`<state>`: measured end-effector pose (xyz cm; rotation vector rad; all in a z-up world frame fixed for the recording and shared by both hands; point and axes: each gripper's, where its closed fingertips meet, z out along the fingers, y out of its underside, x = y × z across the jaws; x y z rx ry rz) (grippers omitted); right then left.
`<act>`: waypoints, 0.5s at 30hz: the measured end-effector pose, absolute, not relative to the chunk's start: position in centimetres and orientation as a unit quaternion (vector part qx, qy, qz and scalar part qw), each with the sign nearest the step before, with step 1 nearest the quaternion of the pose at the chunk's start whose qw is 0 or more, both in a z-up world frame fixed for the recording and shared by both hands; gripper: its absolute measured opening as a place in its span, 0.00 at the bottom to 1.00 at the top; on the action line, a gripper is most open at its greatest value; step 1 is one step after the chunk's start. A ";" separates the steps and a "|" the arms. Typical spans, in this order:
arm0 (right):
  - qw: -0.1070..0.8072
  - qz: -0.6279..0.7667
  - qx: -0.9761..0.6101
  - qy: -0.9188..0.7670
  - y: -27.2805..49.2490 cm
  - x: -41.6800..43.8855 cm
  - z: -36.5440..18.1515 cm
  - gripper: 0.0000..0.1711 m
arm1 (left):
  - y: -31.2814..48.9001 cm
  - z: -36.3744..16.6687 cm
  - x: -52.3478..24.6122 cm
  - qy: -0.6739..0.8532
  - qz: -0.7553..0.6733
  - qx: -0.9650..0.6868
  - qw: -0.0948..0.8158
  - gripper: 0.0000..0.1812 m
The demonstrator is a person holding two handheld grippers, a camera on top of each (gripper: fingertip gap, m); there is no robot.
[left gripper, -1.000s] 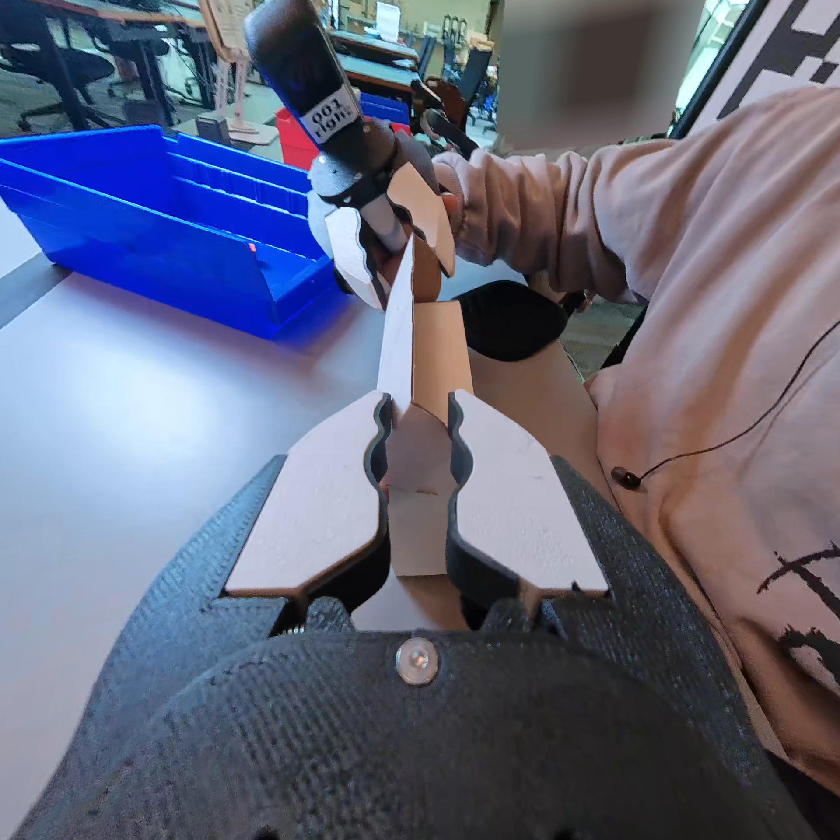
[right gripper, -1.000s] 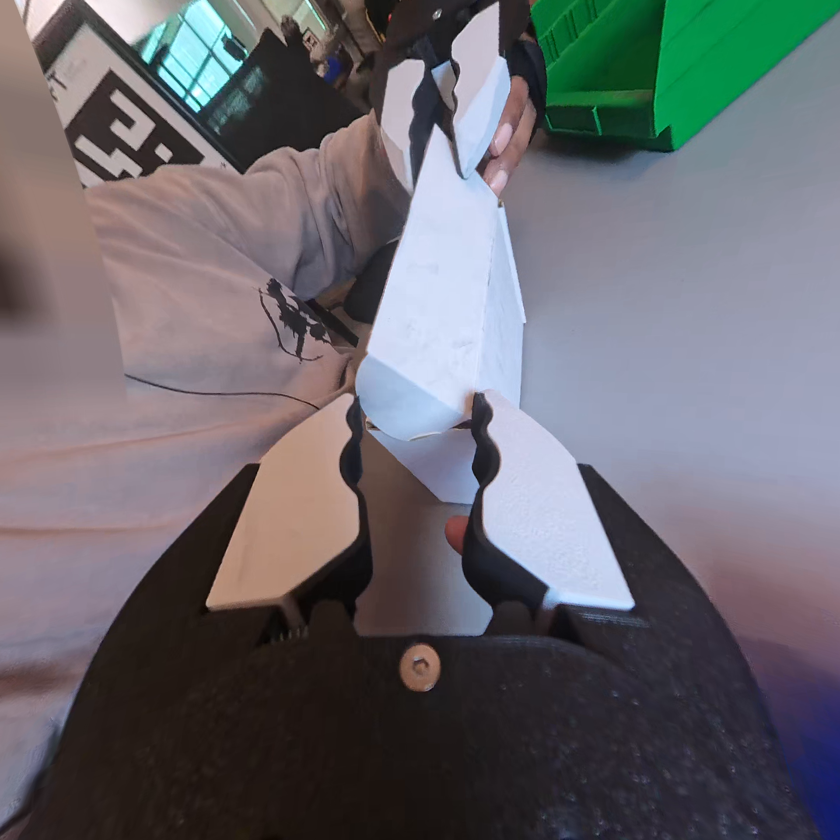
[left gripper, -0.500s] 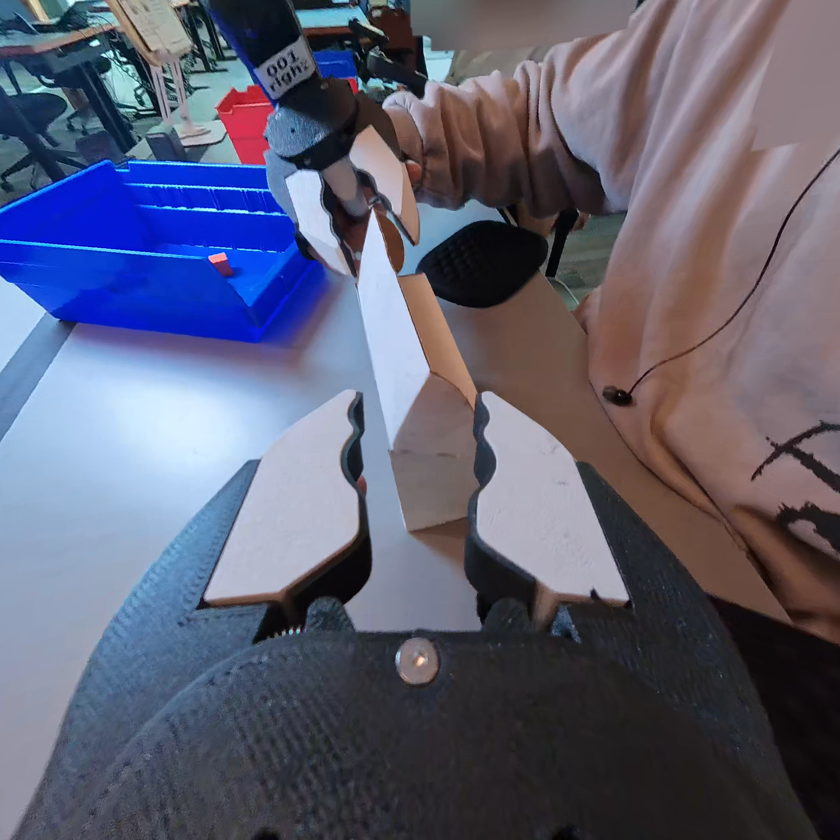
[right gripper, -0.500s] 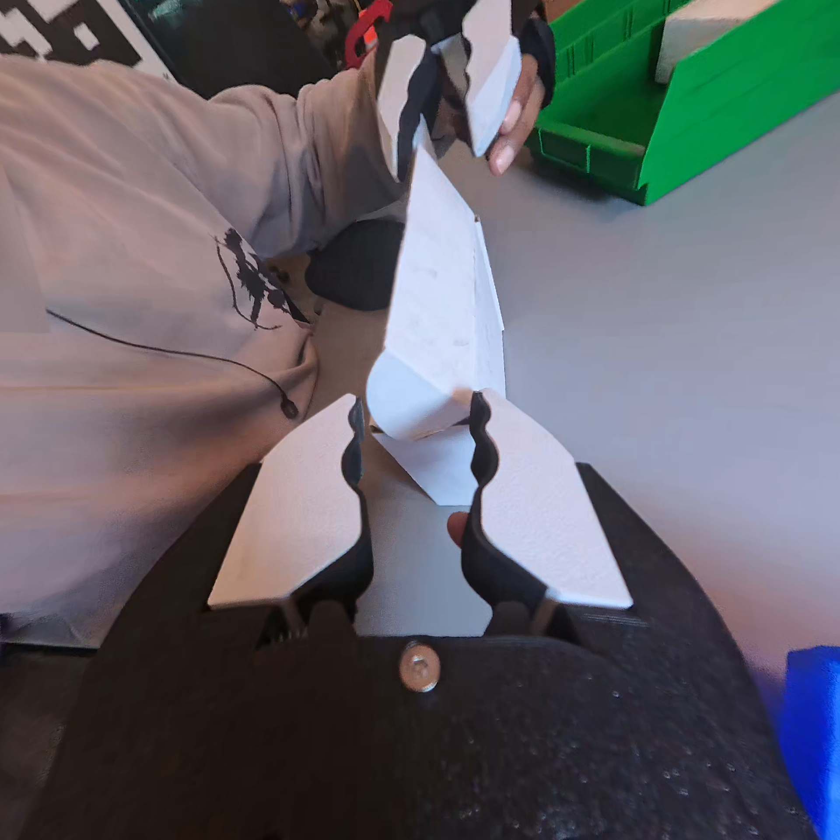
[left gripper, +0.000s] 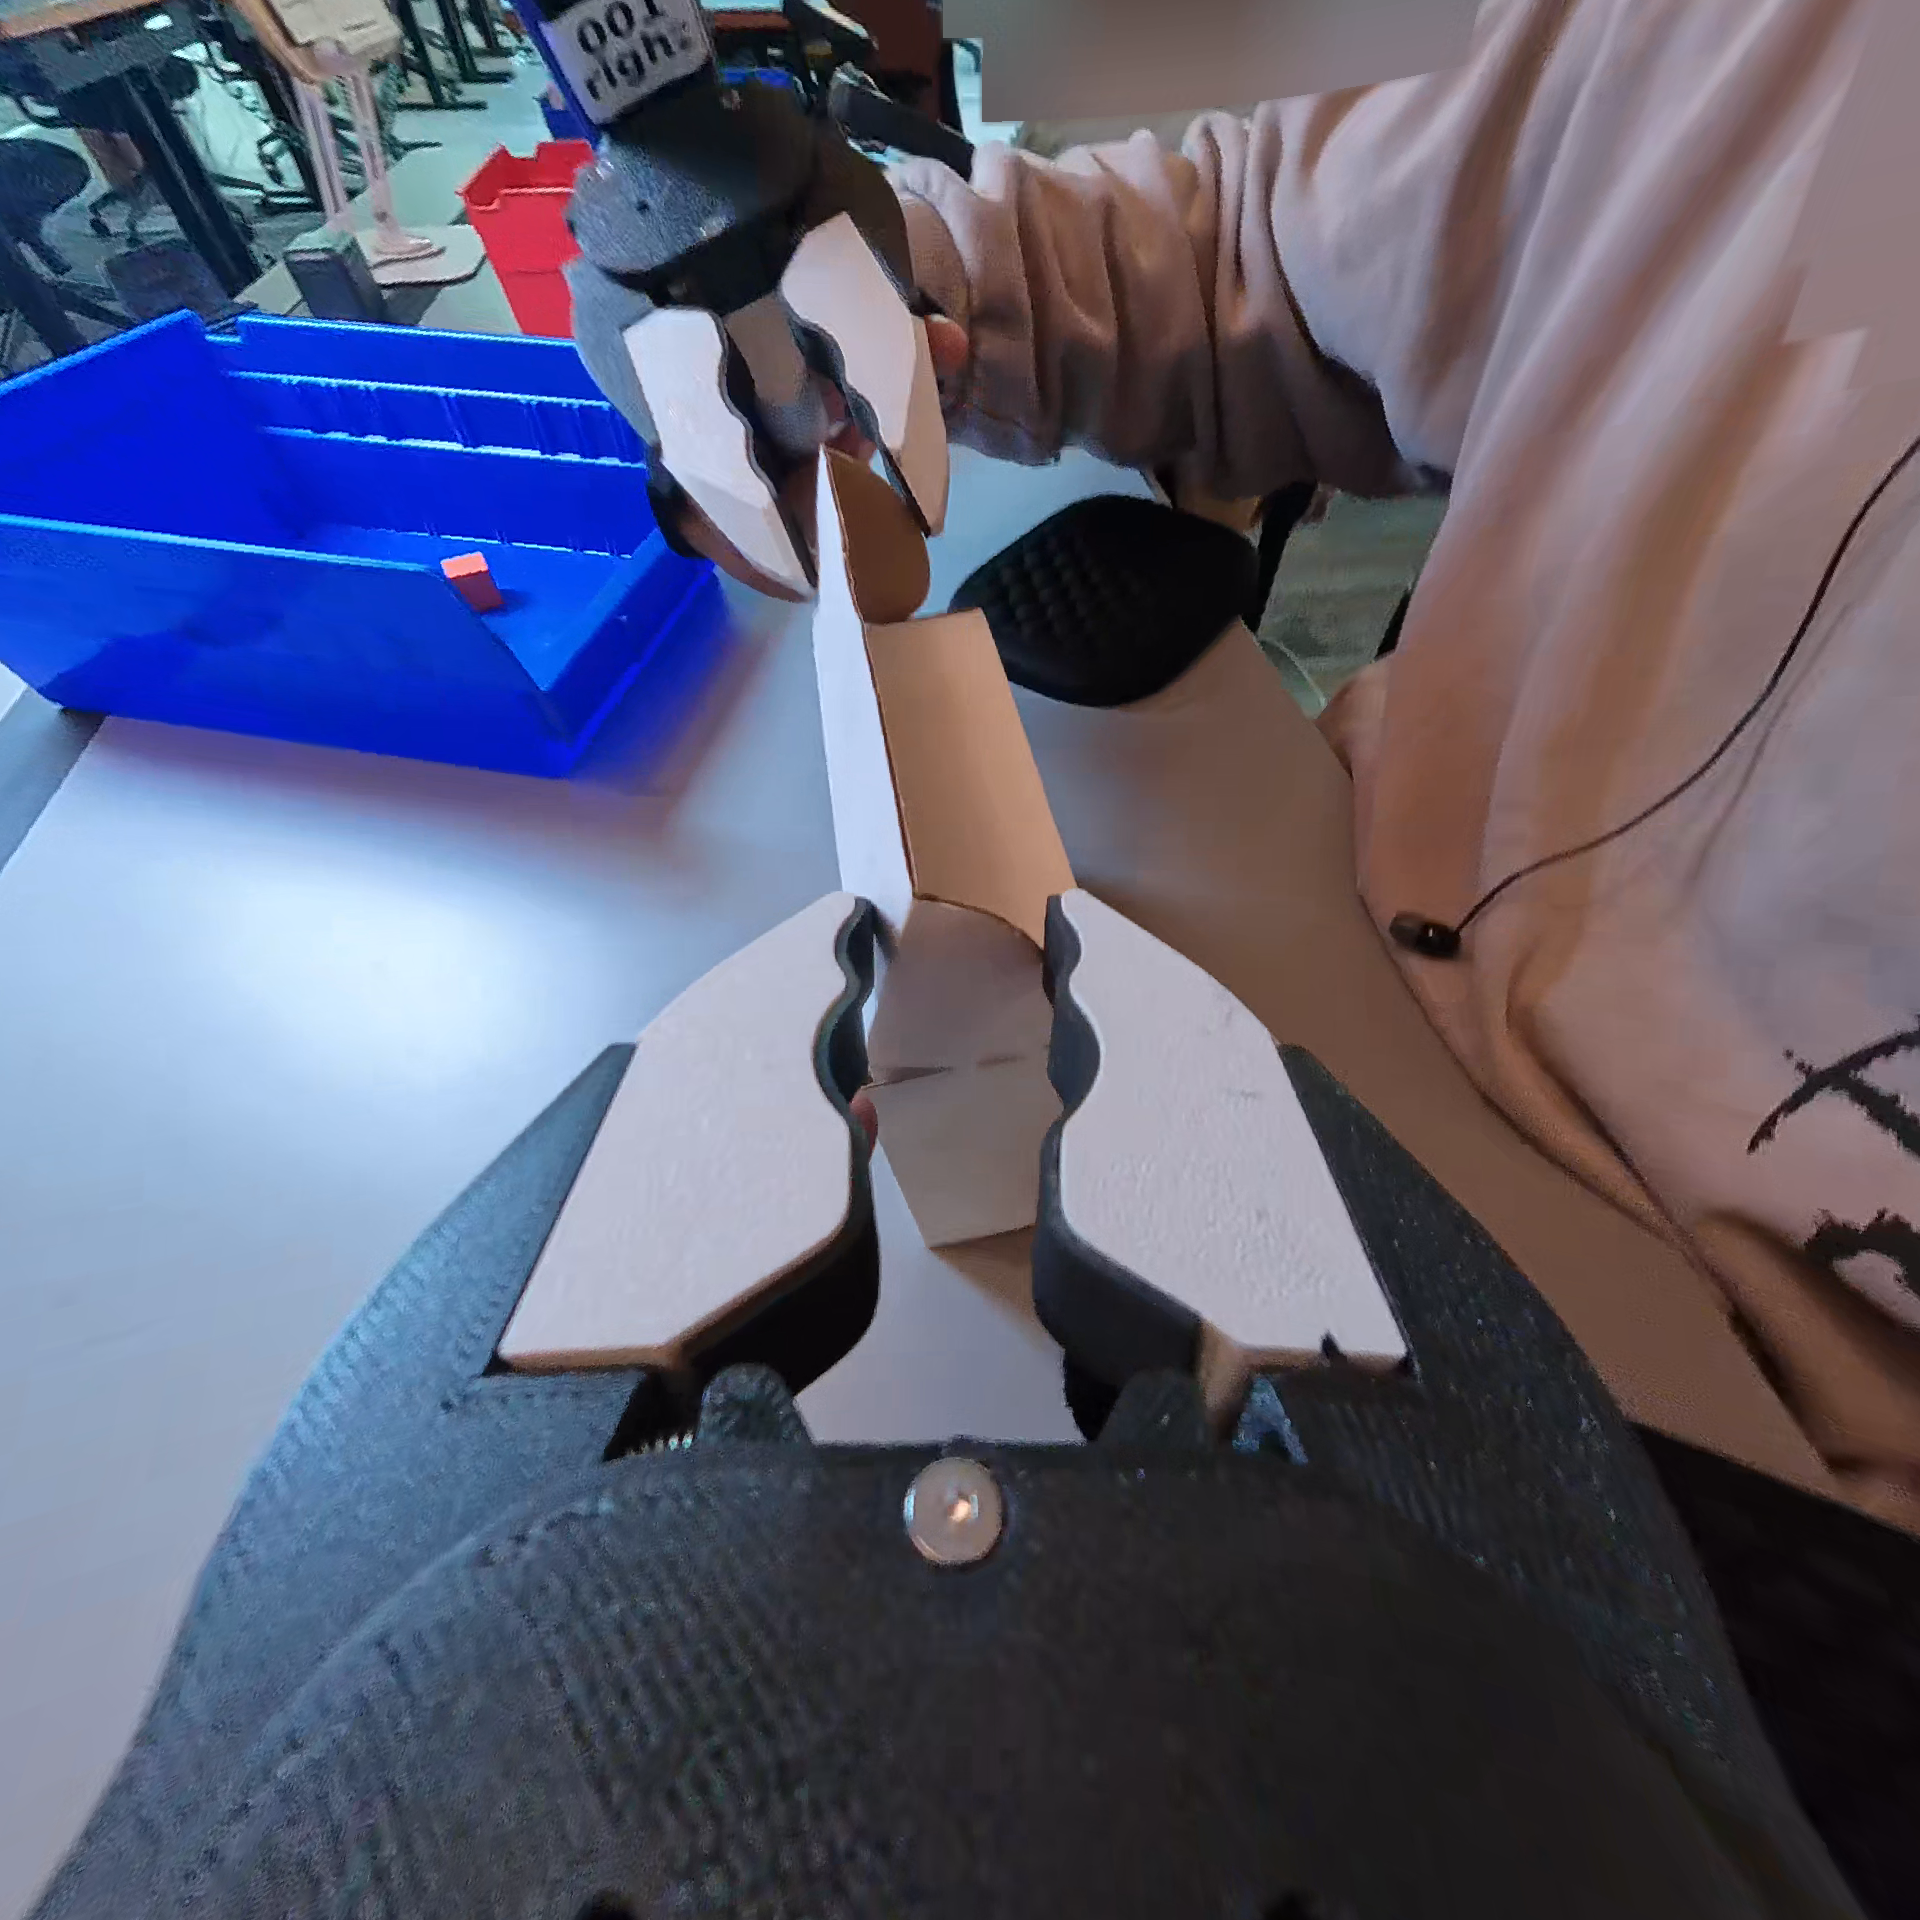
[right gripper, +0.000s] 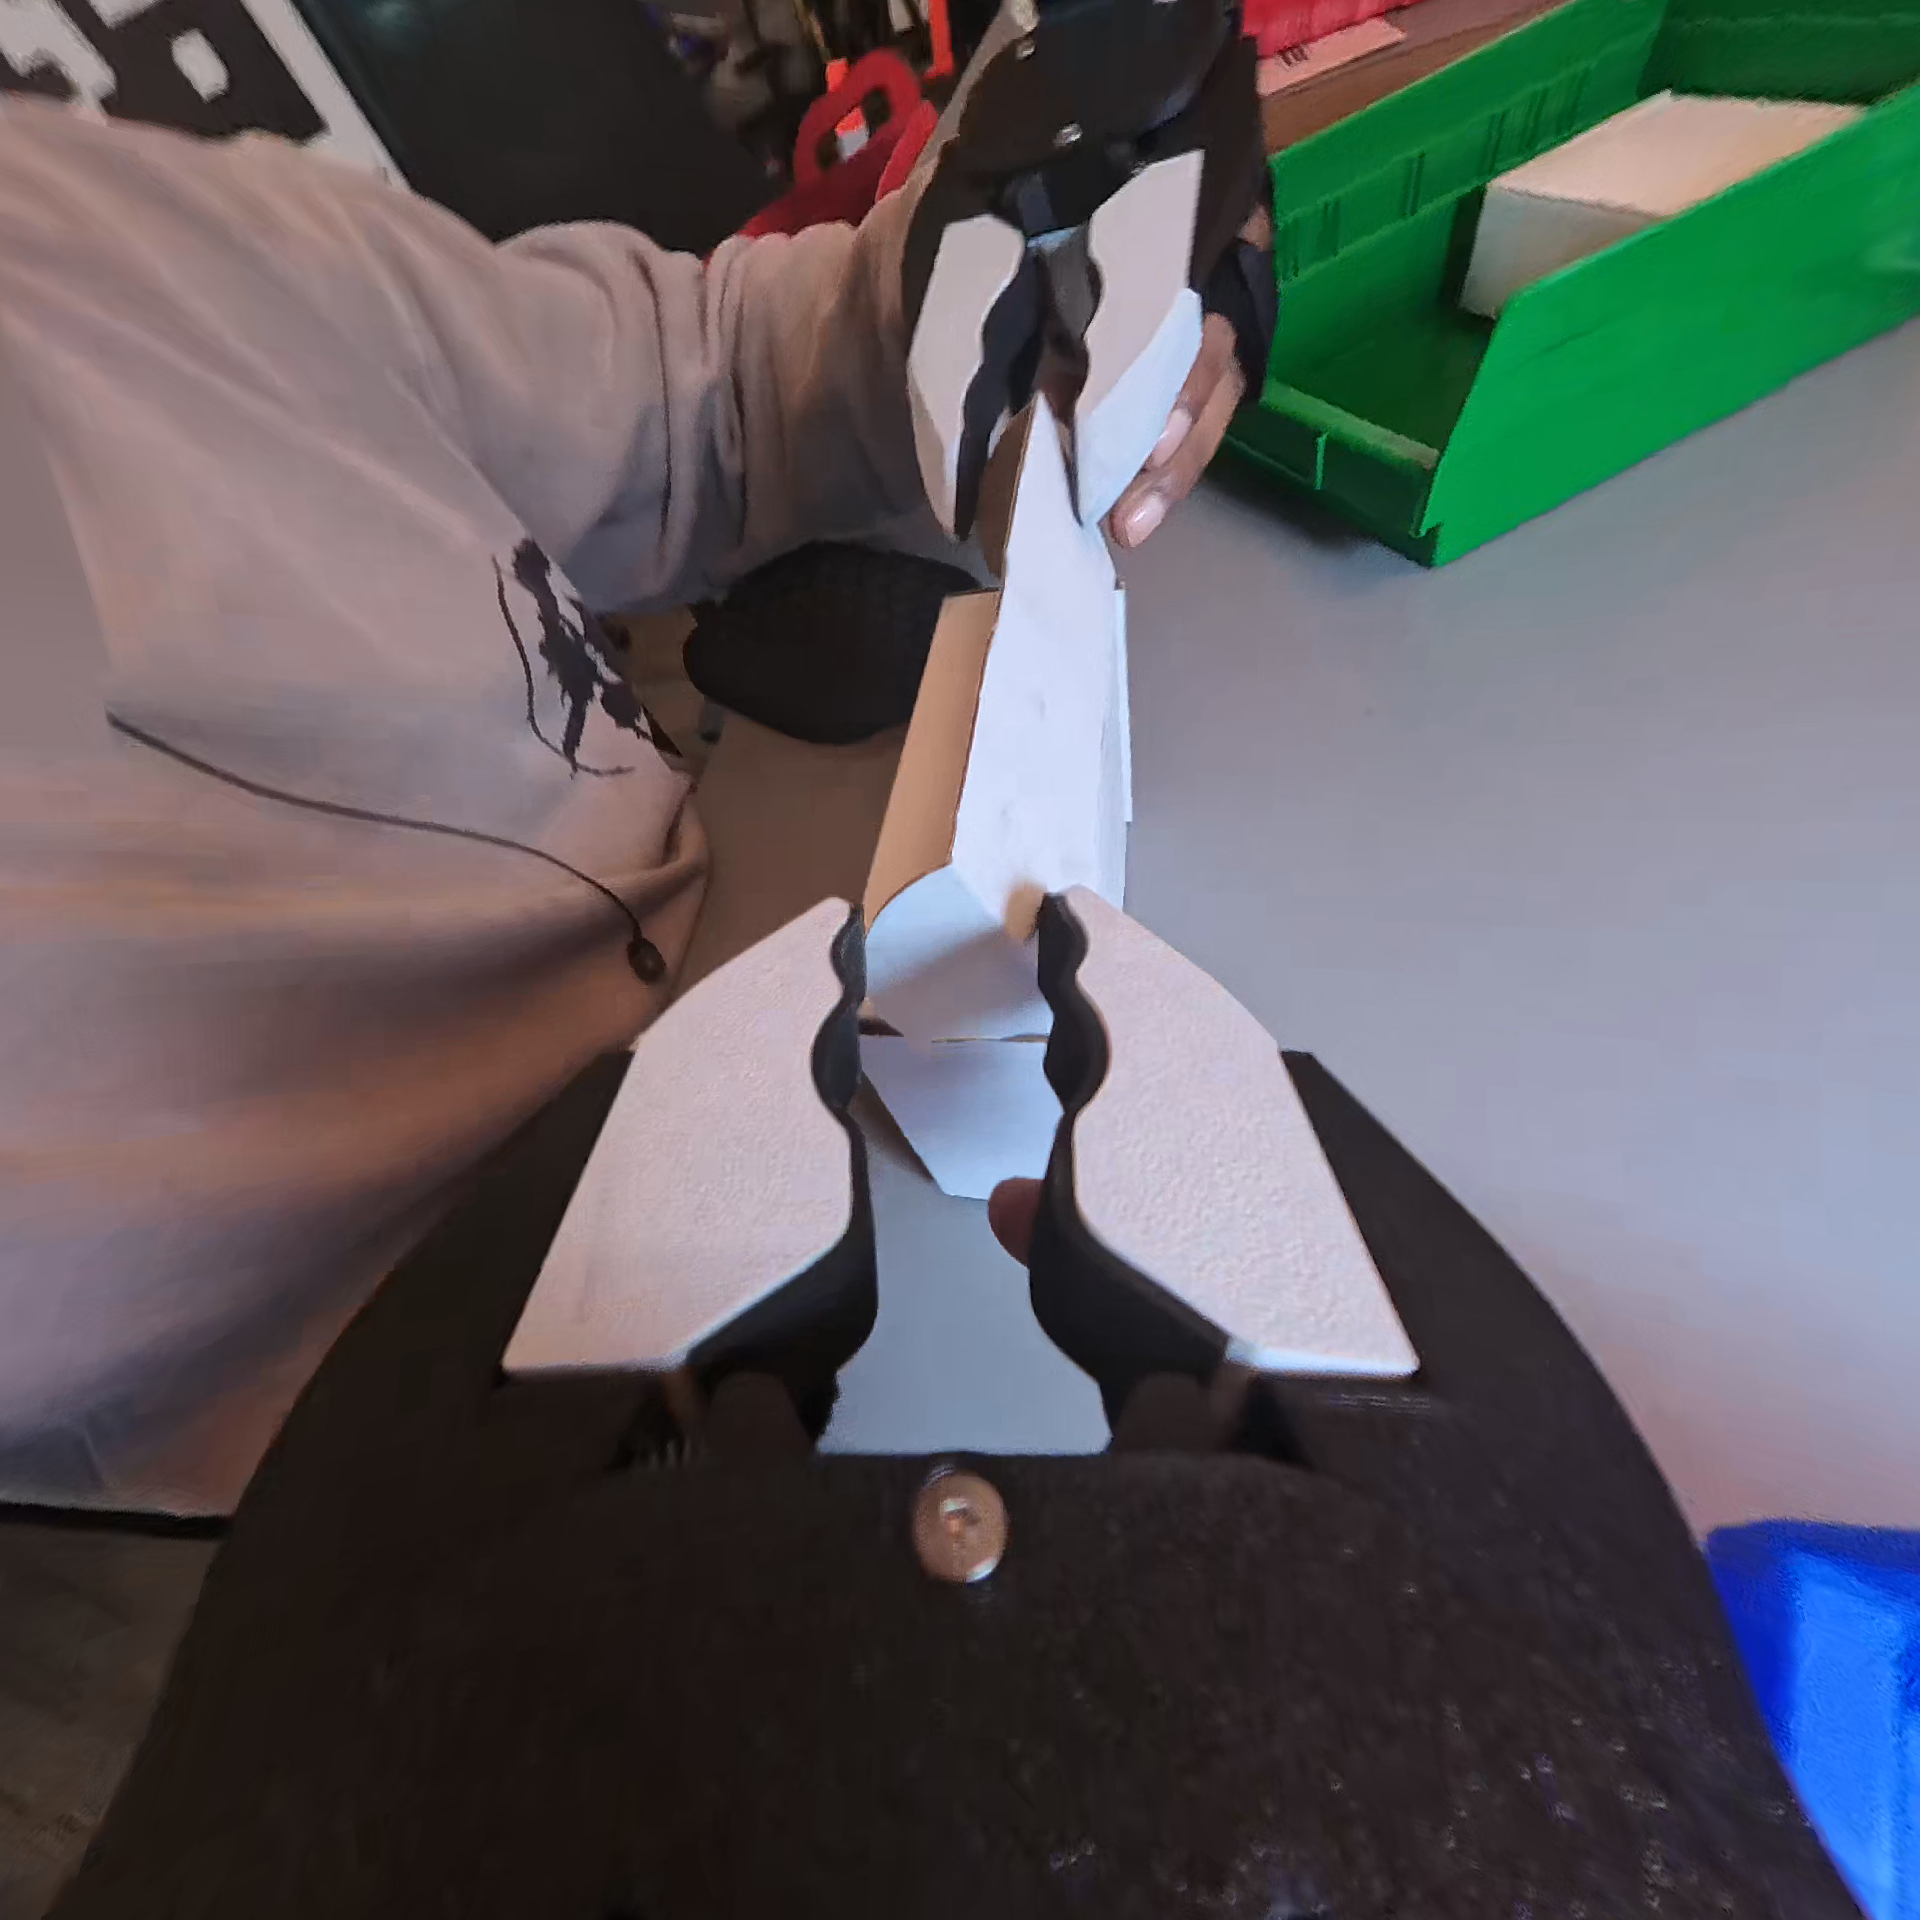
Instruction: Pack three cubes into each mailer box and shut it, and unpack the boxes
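Two grippers clamp one mailer box (left gripper: 940,769) off the table (left gripper: 312,987) — left gripper (left gripper: 951,1023) and right gripper (right gripper: 951,997) at opposite end flaps; a white sticker (left gripper: 623,52) marks the right gripper's body.

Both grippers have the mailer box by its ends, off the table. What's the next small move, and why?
Probably lower it flat onto the table. The mailer box hangs between the left gripper and right gripper, folded nearly flat, so nothing can go in; one red cube waits in the blue bin.
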<state>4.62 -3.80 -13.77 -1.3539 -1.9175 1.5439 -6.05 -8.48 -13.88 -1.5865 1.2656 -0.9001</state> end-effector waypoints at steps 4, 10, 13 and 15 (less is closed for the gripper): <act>0.126 0.589 -0.525 -0.601 -3.4 4.4 -13.7 0.18 | -7.9 -13.6 -6.0 0.441 -0.408 -0.661 0.449 0.17; 0.150 0.572 -0.519 -0.617 -4.0 4.7 -13.8 0.18 | -8.3 -13.7 -5.8 0.444 -0.390 -0.667 0.454 0.17; 0.168 0.552 -0.517 -0.632 -4.3 4.8 -13.9 0.18 | -8.9 -13.9 -5.7 0.467 -0.359 -0.665 0.460 0.17; 0.198 0.528 -0.510 -0.649 -4.5 4.9 -14.2 0.18 | -9.3 -14.3 -5.6 0.494 -0.317 -0.655 0.476 0.17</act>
